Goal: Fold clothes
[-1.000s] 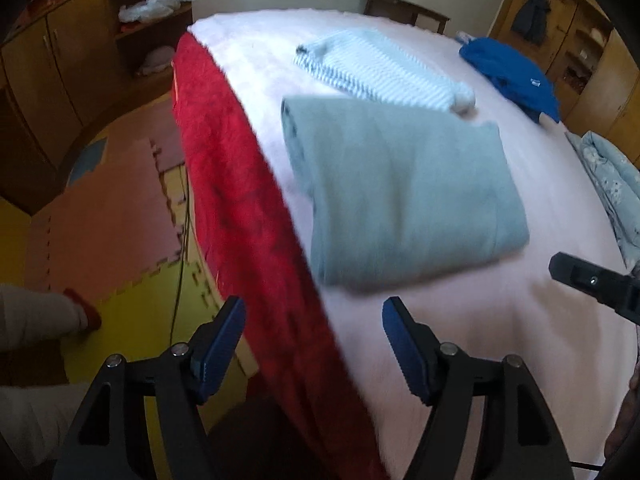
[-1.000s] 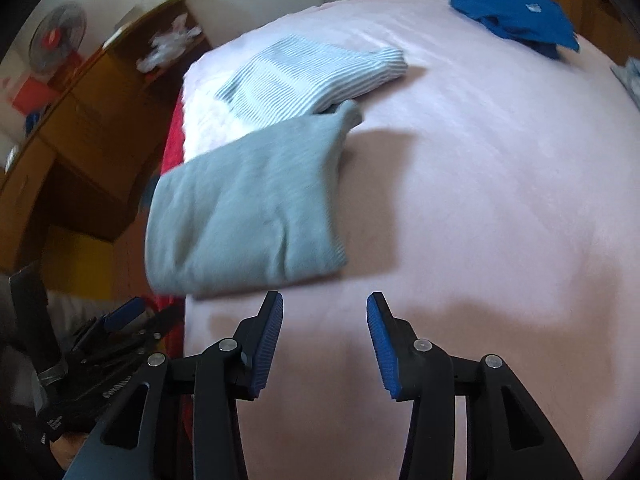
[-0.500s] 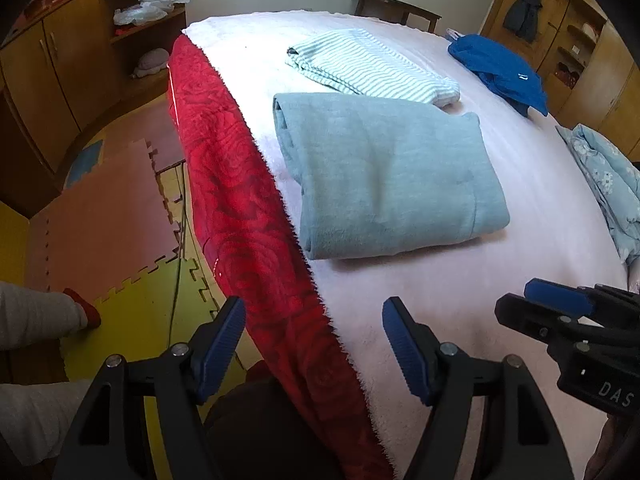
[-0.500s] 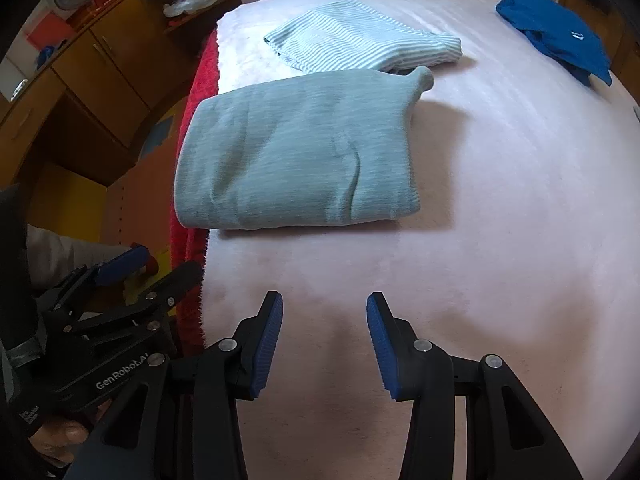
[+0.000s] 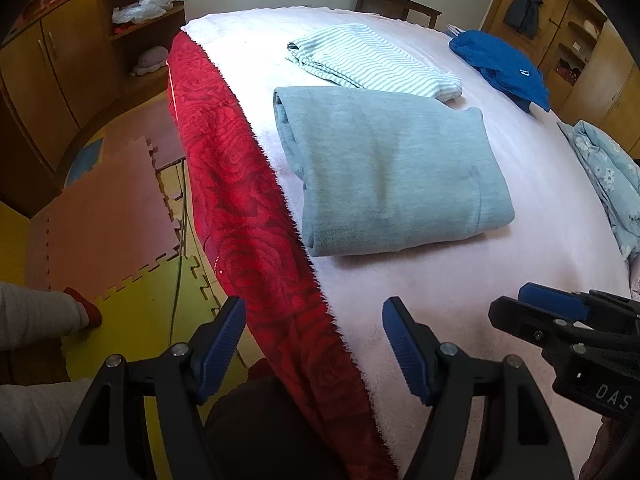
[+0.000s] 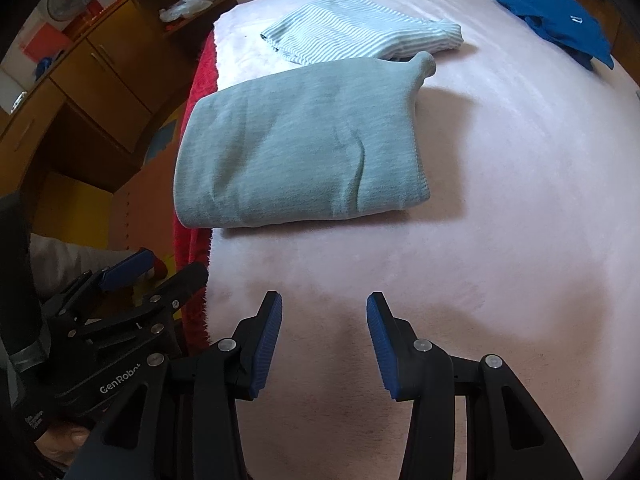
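Note:
A folded grey-blue garment (image 5: 388, 172) lies flat on the pink bed (image 5: 460, 280) near its left edge; it also shows in the right wrist view (image 6: 296, 148). A folded striped garment (image 5: 372, 62) lies just behind it (image 6: 360, 30). A blue garment (image 5: 504, 68) lies crumpled further back (image 6: 560, 20). My left gripper (image 5: 314, 344) is open and empty, hovering over the bed's red edge, short of the grey garment. My right gripper (image 6: 324, 340) is open and empty above bare bed, in front of the grey garment.
A red blanket (image 5: 240, 208) hangs over the bed's left side. Foam floor mats (image 5: 100, 216) and wooden cabinets (image 5: 52, 72) are to the left. A light floral quilt (image 5: 608, 176) lies at the bed's right. A chair (image 5: 396, 0) stands behind the bed.
Both grippers have drawn back from the grey garment, which now lies folded and still. The right gripper has come into the left wrist view at the right.

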The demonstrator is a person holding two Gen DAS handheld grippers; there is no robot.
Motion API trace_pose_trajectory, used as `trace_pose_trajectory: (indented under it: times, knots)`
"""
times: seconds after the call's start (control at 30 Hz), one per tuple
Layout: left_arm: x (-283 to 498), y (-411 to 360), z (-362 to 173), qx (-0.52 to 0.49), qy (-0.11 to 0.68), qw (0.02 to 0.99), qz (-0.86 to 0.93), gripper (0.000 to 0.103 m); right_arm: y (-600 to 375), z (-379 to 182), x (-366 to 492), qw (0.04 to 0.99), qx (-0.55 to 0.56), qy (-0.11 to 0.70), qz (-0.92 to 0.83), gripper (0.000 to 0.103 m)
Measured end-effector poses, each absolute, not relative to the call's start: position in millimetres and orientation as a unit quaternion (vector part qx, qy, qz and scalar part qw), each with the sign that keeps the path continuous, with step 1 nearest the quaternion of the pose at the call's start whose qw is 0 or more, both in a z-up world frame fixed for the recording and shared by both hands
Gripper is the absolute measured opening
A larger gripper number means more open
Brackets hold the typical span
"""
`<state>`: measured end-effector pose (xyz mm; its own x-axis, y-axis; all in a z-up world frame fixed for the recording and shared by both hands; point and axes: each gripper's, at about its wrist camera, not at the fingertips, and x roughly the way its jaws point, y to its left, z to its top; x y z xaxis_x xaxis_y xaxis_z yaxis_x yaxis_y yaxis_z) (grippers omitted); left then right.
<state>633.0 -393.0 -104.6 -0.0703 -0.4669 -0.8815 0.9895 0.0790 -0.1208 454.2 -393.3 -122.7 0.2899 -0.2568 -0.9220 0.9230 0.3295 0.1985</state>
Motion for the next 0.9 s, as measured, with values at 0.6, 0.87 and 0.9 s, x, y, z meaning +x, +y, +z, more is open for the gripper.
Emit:
trace_pose_trajectory:
  times: [0.6,0.87,0.9]
  knots:
    - [631,-396,-105,0.333,0.404,0.612,-0.593,0.068,-394,-126,464,0.700,0.404,0.417,-0.416,0.045]
    - [631,-395,-106,0.334,0.405,0.612,-0.592,0.068,-395,-126,469,0.700,0.410,0.413,-0.414,0.045]
    - [631,-396,-106,0.335,0.405,0.611,-0.592,0.068,-395,-128,469,0.700,0.411,0.412,-0.414,0.045]
